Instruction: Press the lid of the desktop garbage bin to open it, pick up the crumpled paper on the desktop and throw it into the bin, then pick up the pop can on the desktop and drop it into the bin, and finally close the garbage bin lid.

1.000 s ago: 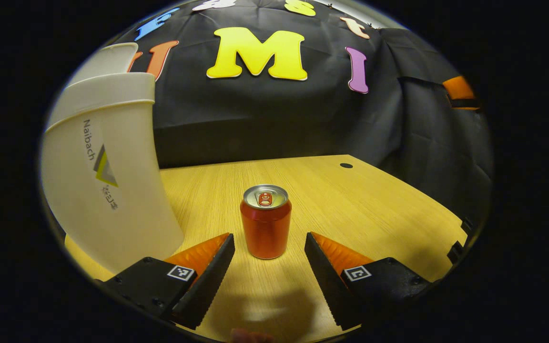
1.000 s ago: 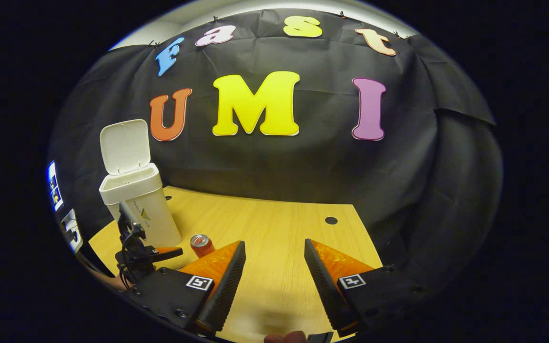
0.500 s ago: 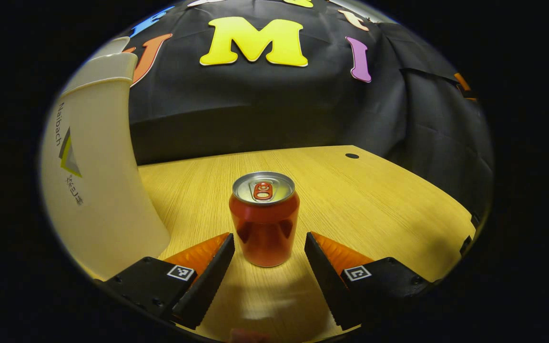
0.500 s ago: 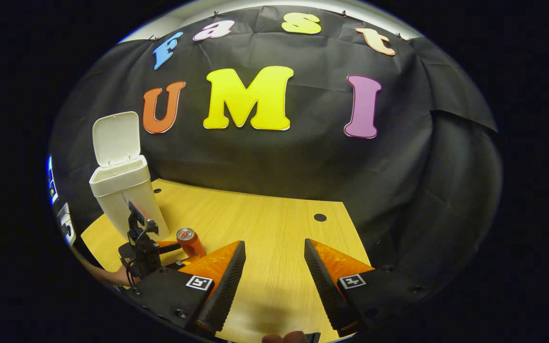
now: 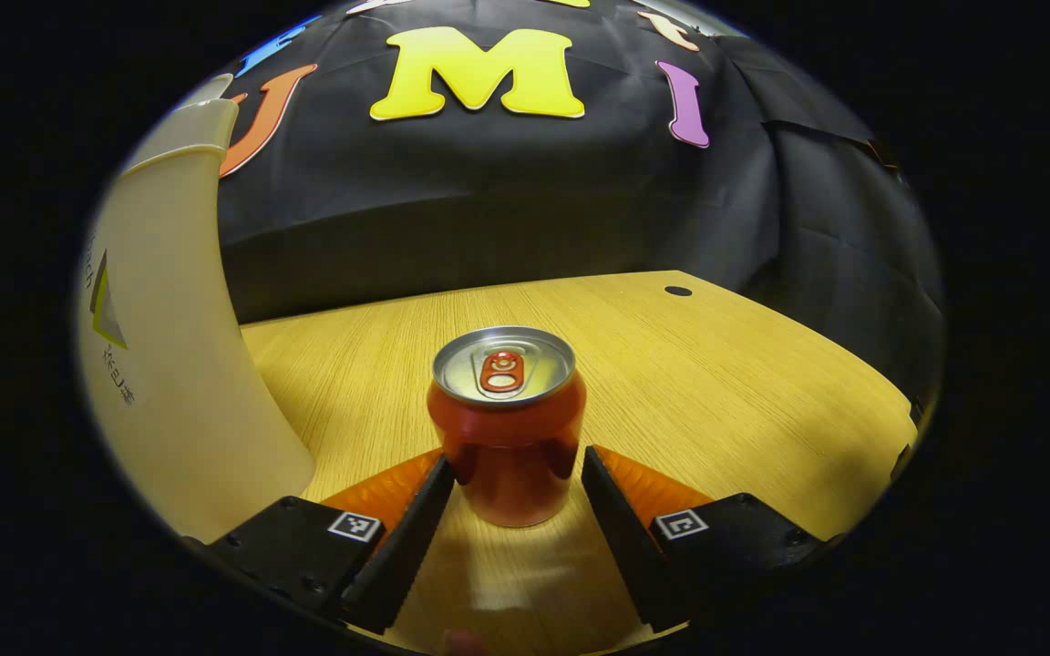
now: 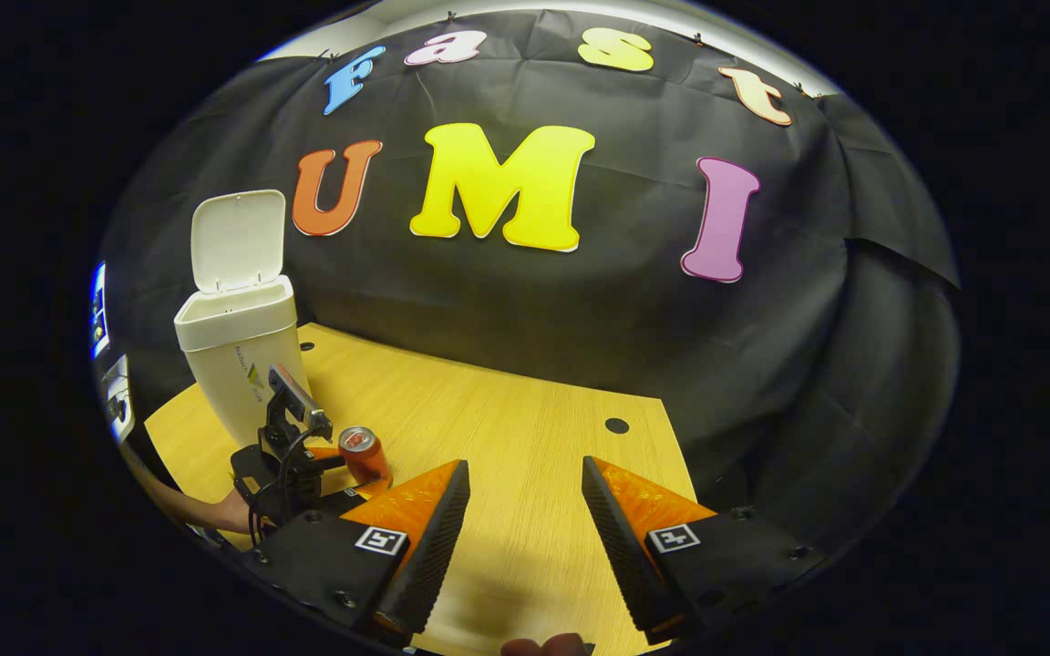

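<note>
A red pop can (image 5: 507, 428) stands upright on the wooden desk (image 5: 716, 364), its silver top facing up. My left gripper (image 5: 516, 460) is open, with one finger on each side of the can's lower body; whether they touch it is unclear. The white garbage bin (image 5: 160, 364) rises close on the left. In the right gripper view the bin (image 6: 238, 355) has its lid (image 6: 235, 239) standing up, and the left gripper (image 6: 334, 460) sits at the can (image 6: 364, 453) in front of it. My right gripper (image 6: 525, 465) hangs open over the desk (image 6: 507, 428), holding nothing.
A small round hole (image 5: 677, 292) marks the desk near its far right edge. The black cloth wall runs just behind the desk. A person's hand (image 6: 215, 515) holds the left gripper at the desk's near left side.
My left gripper has moved forward, so the can now sits between its fingers instead of ahead of them. The right gripper has swung a little, staying open.
</note>
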`<state>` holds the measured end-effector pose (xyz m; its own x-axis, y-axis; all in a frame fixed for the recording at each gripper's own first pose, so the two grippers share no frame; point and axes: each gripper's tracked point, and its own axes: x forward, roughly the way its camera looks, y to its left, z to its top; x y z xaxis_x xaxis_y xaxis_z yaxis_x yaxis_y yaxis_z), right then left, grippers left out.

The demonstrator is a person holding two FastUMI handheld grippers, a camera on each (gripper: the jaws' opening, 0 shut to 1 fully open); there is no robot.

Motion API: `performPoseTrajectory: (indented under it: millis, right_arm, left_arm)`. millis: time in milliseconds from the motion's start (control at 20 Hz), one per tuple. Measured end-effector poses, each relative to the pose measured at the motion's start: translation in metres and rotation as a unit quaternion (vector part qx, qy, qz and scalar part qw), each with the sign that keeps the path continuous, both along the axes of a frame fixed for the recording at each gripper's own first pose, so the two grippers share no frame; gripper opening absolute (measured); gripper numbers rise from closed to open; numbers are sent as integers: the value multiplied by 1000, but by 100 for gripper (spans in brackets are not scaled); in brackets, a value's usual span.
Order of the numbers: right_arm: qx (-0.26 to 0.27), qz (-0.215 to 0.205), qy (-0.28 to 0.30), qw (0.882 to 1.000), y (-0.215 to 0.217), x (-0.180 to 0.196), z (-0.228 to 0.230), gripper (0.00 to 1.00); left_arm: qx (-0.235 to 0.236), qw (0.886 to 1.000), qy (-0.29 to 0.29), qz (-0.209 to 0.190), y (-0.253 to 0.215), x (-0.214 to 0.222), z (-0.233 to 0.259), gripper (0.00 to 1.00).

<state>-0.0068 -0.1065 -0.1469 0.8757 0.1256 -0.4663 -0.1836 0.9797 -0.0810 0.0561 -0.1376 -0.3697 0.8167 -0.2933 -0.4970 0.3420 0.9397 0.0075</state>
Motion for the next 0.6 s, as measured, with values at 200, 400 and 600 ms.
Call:
performPoseTrajectory:
  millis: [200,400,600]
  right_arm:
    - [1,-3,-3,1000,0,-1,4,81]
    - [13,-5,-12,1000,6,1,8,81]
    - [37,-14,-29,999,11,-3,20,81]
  left_arm:
    - [2,1000,-1,0,3,0,4,86]
    - [-15,1000,-17,-12,-1,-15,56,84]
    - [-37,999,-39,-9,-4,-22,126,84]
